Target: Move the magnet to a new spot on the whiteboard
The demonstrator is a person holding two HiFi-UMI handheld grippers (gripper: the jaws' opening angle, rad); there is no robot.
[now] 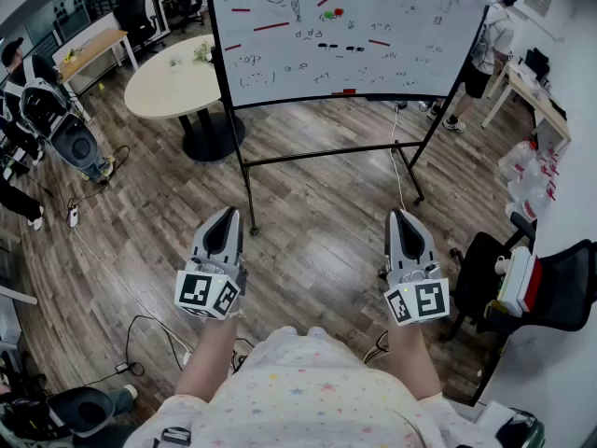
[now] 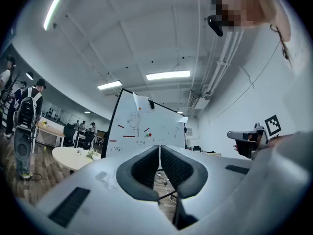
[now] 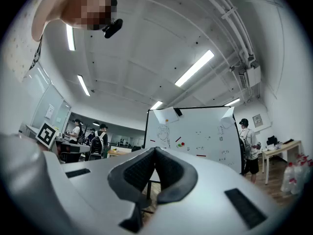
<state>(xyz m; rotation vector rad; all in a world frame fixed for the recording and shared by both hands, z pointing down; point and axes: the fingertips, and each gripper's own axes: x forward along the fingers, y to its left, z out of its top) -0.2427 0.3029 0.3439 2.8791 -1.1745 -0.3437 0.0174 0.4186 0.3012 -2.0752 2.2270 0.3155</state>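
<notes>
The whiteboard (image 1: pixel 410 63) stands on its black stand across the wooden floor, well ahead of me. On it, near the top middle, sit a small red and green round magnet pair (image 1: pixel 332 13), plus several red strip magnets (image 1: pixel 271 26) and black scribbles. The same pair shows as red and green magnets (image 2: pixel 149 134) in the left gripper view and magnets (image 3: pixel 182 144) in the right gripper view. My left gripper (image 1: pixel 227 215) and right gripper (image 1: pixel 401 217) are held low in front of my body, far short of the board. Both are shut with nothing between their pads.
A round pale table (image 1: pixel 173 87) stands left of the board. A person (image 1: pixel 485 49) stands at the board's right end beside a desk (image 1: pixel 532 91). A black office chair (image 1: pixel 550 292) sits at my right, and cables (image 1: pixel 140 329) trail on the floor at my left.
</notes>
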